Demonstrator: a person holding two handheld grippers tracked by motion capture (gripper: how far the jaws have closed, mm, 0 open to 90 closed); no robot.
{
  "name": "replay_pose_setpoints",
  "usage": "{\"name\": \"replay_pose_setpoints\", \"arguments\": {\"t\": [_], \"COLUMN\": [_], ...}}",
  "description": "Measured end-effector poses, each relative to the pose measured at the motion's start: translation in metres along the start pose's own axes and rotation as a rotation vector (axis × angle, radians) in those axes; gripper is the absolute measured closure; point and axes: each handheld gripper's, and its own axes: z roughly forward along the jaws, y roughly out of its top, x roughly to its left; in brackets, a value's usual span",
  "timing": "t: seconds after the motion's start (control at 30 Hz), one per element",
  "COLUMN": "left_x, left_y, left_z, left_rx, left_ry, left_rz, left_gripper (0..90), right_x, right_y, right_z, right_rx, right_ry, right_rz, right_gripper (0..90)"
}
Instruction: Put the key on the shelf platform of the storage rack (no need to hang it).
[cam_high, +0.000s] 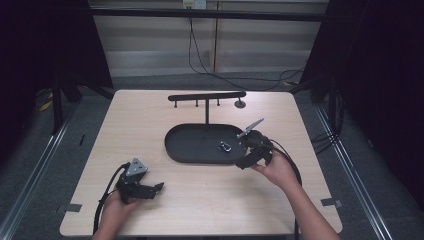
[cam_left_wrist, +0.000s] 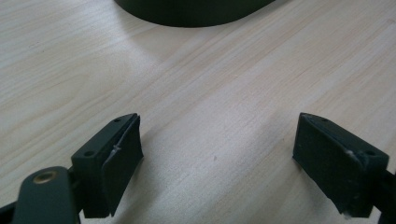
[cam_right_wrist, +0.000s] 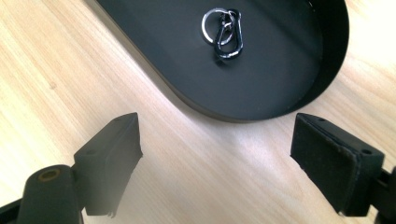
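I'm holding the right gripper released at lower frame; the keyring is lying in the tray above.

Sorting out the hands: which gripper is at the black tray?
The right gripper, at the tray's right end by the key ring; the left gripper rests apart.

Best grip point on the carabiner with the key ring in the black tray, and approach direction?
Probably take the carabiner across its long sides, near the middle, coming from straight above. It lies flat on the floor of the tray, whose raised rim blocks a low sideways approach. The key ring overlaps one end, so keep off that end. The right tool is open and nearest.
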Motion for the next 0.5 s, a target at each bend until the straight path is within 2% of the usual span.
{"name": "replay_pose_setpoints", "arguments": {"t": [0.5], "left_x": [0.000], "left_y": [0.000], "left_z": [0.000], "left_rx": [-0.001], "left_ry": [0.002], "left_rz": [0.000], "left_gripper": [15.1], "right_x": [-0.002], "right_y": [-0.023], "right_z": [-0.007], "right_rx": [0.003], "right_ry": [-0.010], "right_rz": [-0.006], "right_gripper": [15.3]}}
